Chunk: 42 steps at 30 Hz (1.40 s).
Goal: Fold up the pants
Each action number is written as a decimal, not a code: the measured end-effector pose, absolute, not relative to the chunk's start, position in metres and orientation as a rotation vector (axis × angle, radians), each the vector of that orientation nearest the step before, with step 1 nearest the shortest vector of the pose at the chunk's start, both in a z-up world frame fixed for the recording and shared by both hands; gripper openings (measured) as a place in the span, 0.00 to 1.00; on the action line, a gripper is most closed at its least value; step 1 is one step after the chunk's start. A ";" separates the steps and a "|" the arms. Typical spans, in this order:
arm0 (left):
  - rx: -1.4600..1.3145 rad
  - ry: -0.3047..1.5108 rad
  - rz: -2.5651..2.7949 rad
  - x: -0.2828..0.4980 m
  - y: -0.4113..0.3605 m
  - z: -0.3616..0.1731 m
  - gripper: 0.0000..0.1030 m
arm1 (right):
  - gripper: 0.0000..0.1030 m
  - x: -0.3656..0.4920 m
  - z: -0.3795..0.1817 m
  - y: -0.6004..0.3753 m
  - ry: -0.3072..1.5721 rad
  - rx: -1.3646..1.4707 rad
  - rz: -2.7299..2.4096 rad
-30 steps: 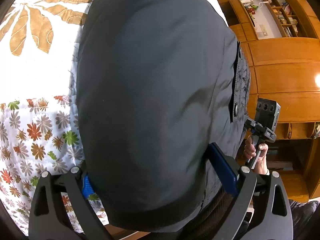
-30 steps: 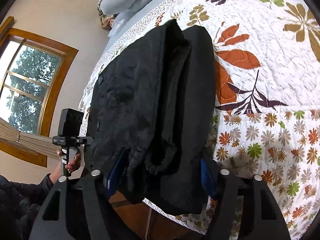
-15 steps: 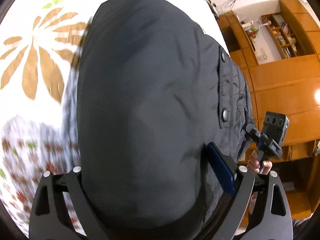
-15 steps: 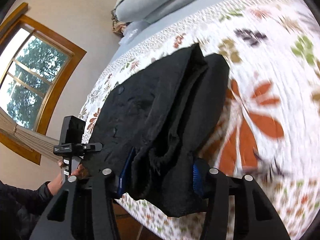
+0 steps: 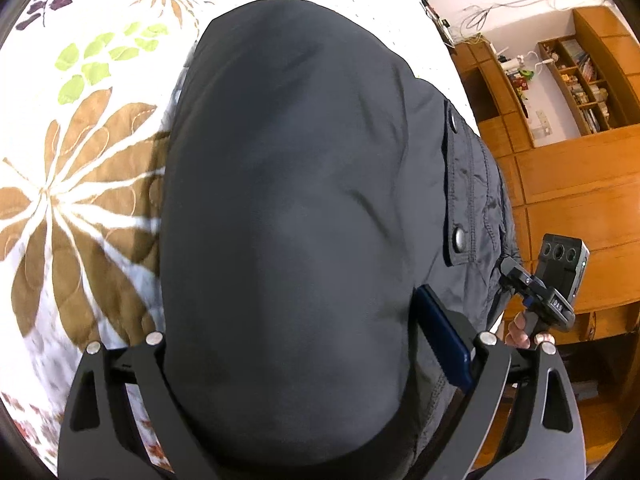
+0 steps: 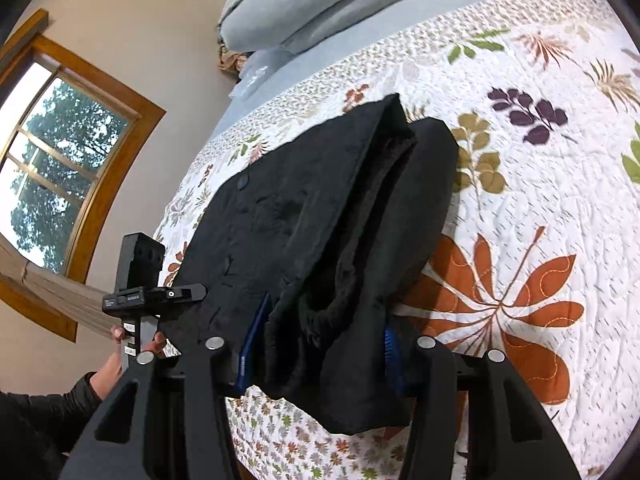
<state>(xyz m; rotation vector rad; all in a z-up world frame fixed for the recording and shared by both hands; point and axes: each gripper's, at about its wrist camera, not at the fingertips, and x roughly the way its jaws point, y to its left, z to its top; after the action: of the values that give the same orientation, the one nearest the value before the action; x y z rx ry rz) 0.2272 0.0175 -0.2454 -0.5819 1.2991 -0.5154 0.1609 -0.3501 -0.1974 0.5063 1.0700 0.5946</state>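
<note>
The dark pants (image 5: 304, 200) bulge up between my left gripper's (image 5: 296, 340) fingers and fill most of the left wrist view. One blue pad (image 5: 440, 344) presses on the cloth; the other pad is hidden under it. A snap-button pocket flap (image 5: 456, 184) shows at the right. In the right wrist view the pants (image 6: 312, 208) are a thick folded bundle held above the quilt. My right gripper (image 6: 320, 332) is shut on their near end, a blue pad (image 6: 252, 340) on each side. Each view shows the other gripper in a hand: right (image 5: 556, 280), left (image 6: 140, 280).
A white floral quilt (image 6: 520, 184) covers the bed, its near edge just below the grippers. Grey pillows (image 6: 312, 4) lie at the head. A wood-framed window (image 6: 60, 152) is at the left. Wooden cabinets and shelves (image 5: 572, 168) stand beyond the bed.
Both grippers have carried the pants farther over the bed, toward the pillows. The right gripper's fingers have drawn closer together around the bundle.
</note>
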 end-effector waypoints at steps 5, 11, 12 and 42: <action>-0.537 1.274 -0.509 0.220 0.015 -0.244 0.90 | 0.58 0.155 -0.213 -0.360 1.092 0.543 0.580; -0.512 1.240 -0.469 0.211 0.013 -0.234 0.90 | 0.65 0.146 -0.212 -0.370 1.073 0.556 0.561; -0.505 1.234 -0.461 0.210 0.016 -0.233 0.90 | 0.65 0.144 -0.211 -0.373 1.068 0.556 0.557; -0.143 1.063 -0.293 0.193 -0.003 -0.181 0.90 | 0.61 0.110 -0.181 -0.346 1.023 0.365 0.549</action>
<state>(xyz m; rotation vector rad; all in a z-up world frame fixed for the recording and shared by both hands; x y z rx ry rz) 0.1932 -0.0026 -0.1813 -0.1428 1.0632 -0.2932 0.1101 -0.3462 -0.1806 0.3652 1.0229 0.5488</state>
